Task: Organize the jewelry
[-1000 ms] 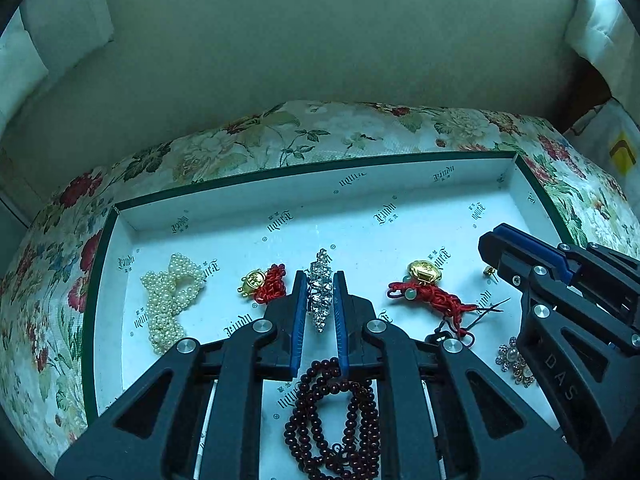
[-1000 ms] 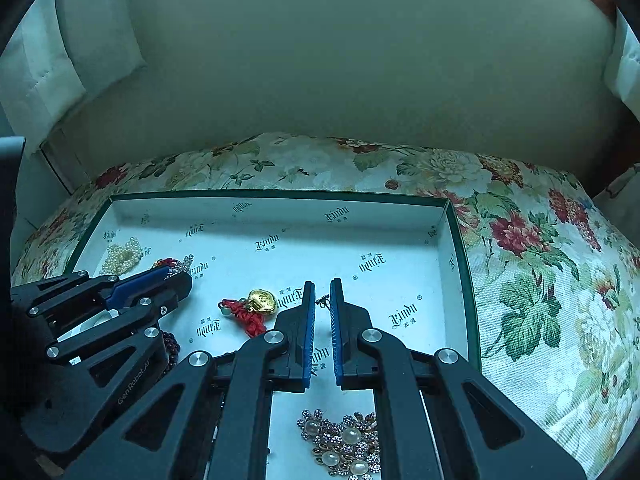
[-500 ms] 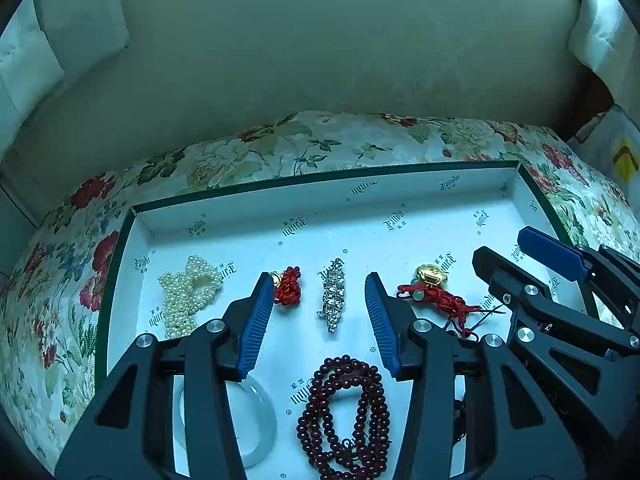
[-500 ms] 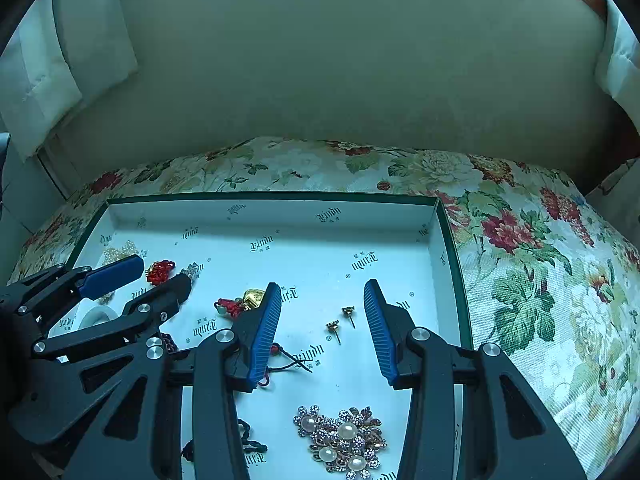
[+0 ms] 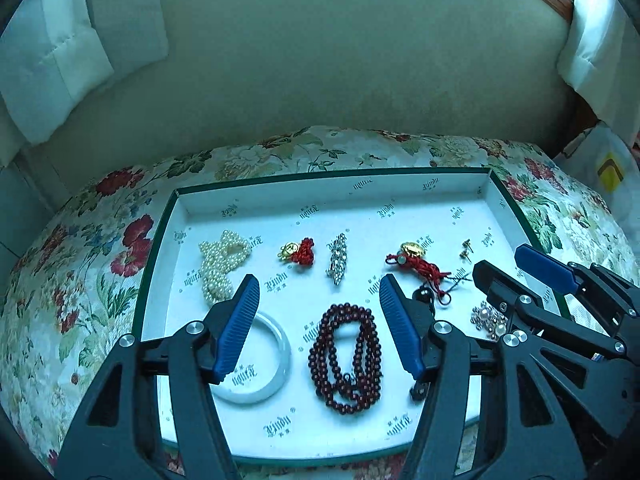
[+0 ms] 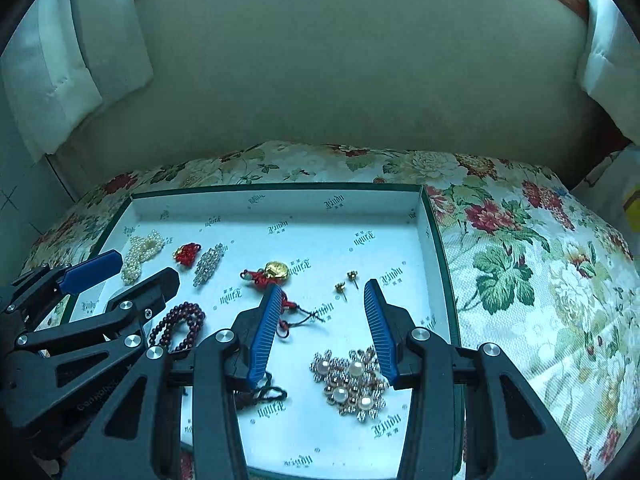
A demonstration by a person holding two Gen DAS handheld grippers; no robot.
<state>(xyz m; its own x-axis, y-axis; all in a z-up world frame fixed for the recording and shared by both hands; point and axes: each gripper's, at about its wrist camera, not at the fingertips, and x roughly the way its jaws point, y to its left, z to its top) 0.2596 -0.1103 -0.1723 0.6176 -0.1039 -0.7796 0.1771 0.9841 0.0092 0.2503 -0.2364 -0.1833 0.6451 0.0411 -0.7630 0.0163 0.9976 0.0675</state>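
A white tray (image 5: pixel 360 194) with a green rim lies on a floral cushion and holds the jewelry. In the left wrist view I see a pearl strand (image 5: pixel 220 264), a red-and-gold charm (image 5: pixel 298 251), a rhinestone piece (image 5: pixel 337 261), a gold charm on red cord (image 5: pixel 416 258), two stud earrings (image 5: pixel 466 249), a dark red bead string (image 5: pixel 346 358) and a white bangle (image 5: pixel 276 364). My left gripper (image 5: pixel 318 304) is open and empty above the beads. My right gripper (image 6: pixel 320 308) is open and empty above a pearl brooch (image 6: pixel 352 380), near the earrings (image 6: pixel 346 282).
The floral cushion (image 6: pixel 520 280) spreads around the tray, widest on the right. A padded seat back (image 6: pixel 340 80) rises behind. White cushions (image 5: pixel 60 60) sit at the upper corners. Each gripper shows at the edge of the other's view.
Both grippers have opened and drawn back from the tray. The left let go of the rhinestone piece, the right let go of the earrings, which now lie on the tray.
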